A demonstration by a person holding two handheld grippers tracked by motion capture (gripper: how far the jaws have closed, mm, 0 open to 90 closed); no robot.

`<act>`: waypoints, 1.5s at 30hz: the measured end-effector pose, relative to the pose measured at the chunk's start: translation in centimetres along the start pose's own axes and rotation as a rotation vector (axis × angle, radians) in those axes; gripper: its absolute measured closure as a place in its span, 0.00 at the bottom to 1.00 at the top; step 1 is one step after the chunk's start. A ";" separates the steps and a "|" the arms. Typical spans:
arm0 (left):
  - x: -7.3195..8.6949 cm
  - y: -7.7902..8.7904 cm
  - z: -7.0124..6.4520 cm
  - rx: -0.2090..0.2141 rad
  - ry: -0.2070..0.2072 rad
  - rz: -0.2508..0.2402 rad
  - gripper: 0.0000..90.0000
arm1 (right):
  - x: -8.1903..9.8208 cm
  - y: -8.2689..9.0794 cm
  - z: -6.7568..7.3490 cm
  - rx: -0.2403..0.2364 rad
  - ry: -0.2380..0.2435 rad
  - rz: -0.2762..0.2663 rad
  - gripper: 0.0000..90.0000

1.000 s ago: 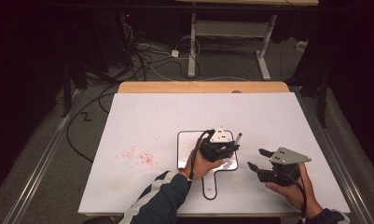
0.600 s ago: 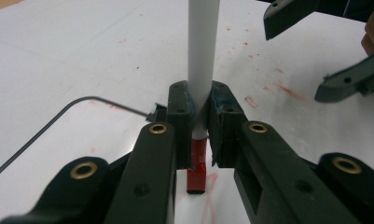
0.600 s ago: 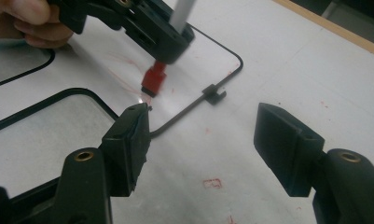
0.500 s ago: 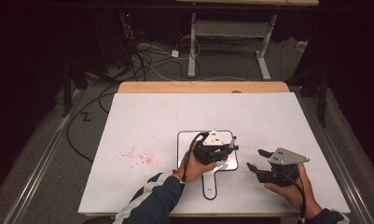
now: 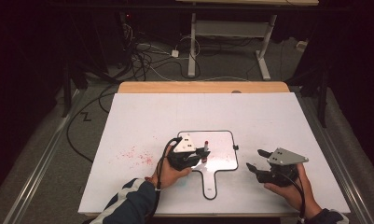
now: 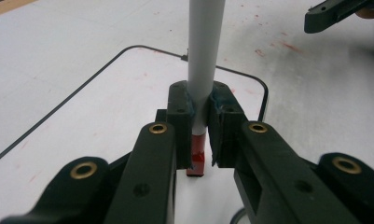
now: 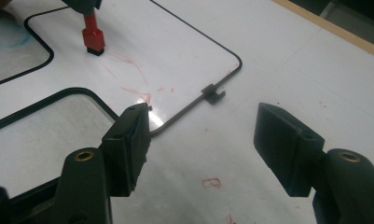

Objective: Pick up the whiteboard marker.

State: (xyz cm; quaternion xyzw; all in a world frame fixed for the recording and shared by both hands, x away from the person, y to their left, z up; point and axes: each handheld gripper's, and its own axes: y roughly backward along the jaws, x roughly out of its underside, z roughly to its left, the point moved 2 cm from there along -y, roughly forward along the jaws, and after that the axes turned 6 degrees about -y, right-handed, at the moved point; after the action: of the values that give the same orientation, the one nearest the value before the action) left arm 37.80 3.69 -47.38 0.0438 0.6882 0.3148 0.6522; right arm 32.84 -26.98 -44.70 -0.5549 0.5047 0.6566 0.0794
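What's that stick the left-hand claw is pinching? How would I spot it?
Start at the big white table, then find the small handled whiteboard lying near its front edge. Over the board, the left gripper is shut on a marker with a pale grey barrel and a red end pointing down at the board. Nothing else there is long, thin and red-ended.

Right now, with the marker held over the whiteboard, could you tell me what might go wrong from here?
1. The left tool grips the marker near its red end, so the long barrel could tilt or slip under pressure.
2. Red strokes already on the whiteboard might smear if the marker drags across them.
3. The right tool is open beside the board, not holding it, so the board may slide.
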 end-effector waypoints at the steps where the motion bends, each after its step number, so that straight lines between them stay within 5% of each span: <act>1: 0.1 0.2 0.1 -0.005 0.001 0.000 0.88 | 0.0 0.0 0.0 0.000 -0.002 0.000 0.41; 8: -0.7 -1.4 -0.1 0.013 0.033 -0.020 0.88 | -0.1 -0.1 0.1 -0.005 0.003 0.000 0.41; 18: -5.1 -7.8 -2.8 0.091 -0.050 0.002 0.88 | -0.1 0.0 0.0 -0.008 0.009 -0.002 0.41; 23: -6.0 -9.4 -3.4 0.097 -0.076 0.000 0.88 | 0.0 0.3 -0.3 0.002 0.003 -0.010 0.41; 36: -4.3 -6.6 -2.1 0.072 -0.045 0.001 0.88 | 0.0 0.3 -0.2 0.007 0.005 -0.009 0.41; 45: -2.5 -3.9 0.4 -0.012 -0.029 0.010 0.88 | -0.1 0.3 0.0 0.009 0.012 -0.007 0.41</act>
State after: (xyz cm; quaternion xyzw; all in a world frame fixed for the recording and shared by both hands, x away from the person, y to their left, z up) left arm 39.91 -0.43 -47.12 0.0479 0.6765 0.3218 0.6607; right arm 32.66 -27.13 -44.44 -0.5602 0.5061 0.6507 0.0812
